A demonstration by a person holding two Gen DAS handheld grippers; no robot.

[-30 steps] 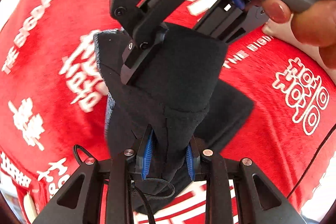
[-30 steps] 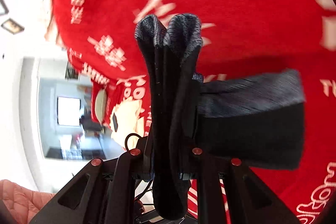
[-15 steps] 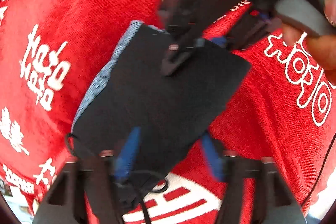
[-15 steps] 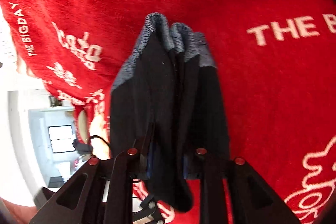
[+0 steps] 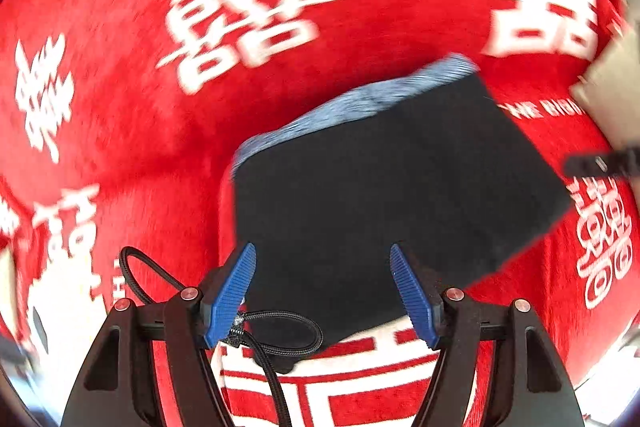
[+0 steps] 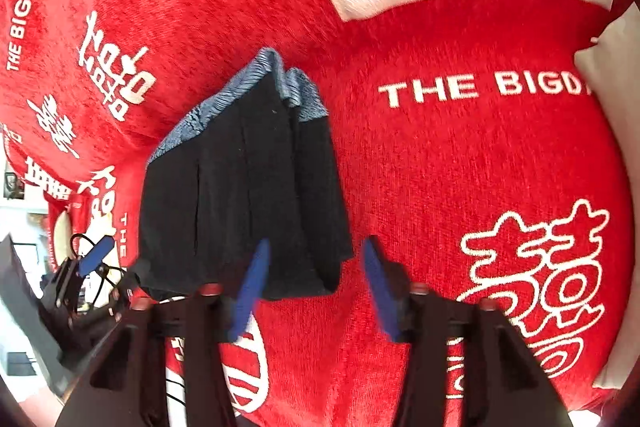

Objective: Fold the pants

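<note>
The pants (image 5: 380, 195) are dark with a blue-grey waistband (image 5: 360, 103) and lie folded in a flat stack on the red blanket (image 5: 120, 107). My left gripper (image 5: 324, 291) stands open just over the near edge of the stack, and its blue pads (image 5: 236, 291) touch nothing. In the right wrist view the pants (image 6: 240, 195) lie to the left of centre. My right gripper (image 6: 314, 283) has its jaws opening. The stack's near right corner lies between them, and the pads (image 6: 252, 287) do not press on it. The left gripper (image 6: 92, 255) shows at the far left.
The red blanket (image 6: 440, 167) with white lettering covers the whole surface. A pale cushion or cloth (image 6: 612, 67) lies at its right edge. Past the blanket's left edge the room (image 6: 24, 227) shows. A black cord (image 5: 280, 327) loops under the left gripper.
Both grippers have let go of the pants, which hung pinched between the pads and now lie folded flat on the blanket. Both have drawn back to the stack's near edge.
</note>
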